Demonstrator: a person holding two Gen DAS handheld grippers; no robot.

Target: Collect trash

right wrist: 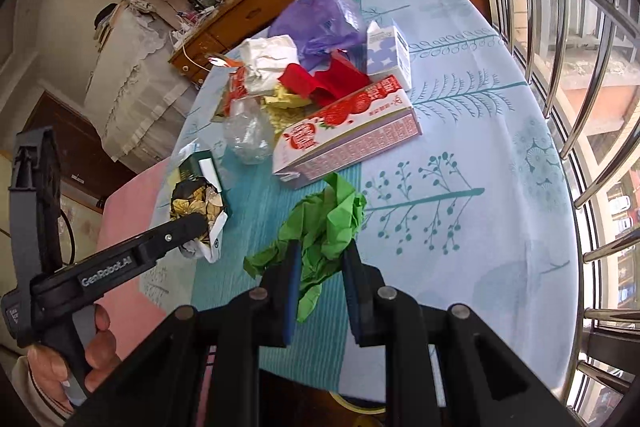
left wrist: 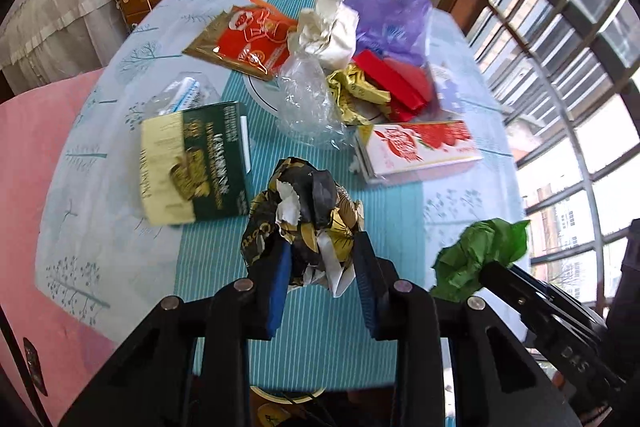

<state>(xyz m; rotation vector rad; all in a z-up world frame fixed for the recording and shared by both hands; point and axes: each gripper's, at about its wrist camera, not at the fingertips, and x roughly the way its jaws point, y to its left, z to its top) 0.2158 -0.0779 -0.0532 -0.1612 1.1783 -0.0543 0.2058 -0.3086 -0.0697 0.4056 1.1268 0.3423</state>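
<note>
Above the near edge of the desk [left wrist: 100,227], the left tool [left wrist: 320,259] pinches a black-and-gold crumpled wrapper [left wrist: 304,211] between its blue pads, and the right tool [right wrist: 322,267] clamps a green paper wad [right wrist: 324,227]. Both wads look lifted clear, probably for carrying off. More litter, including a strawberry carton [right wrist: 348,131], lies behind.

Both wrist cameras look steeply down, close above the near edge of the table [left wrist: 80,247], toward the strawberry carton [left wrist: 416,149] beyond, sharing the pile behind it; the right view sits window-side of the left.
</note>
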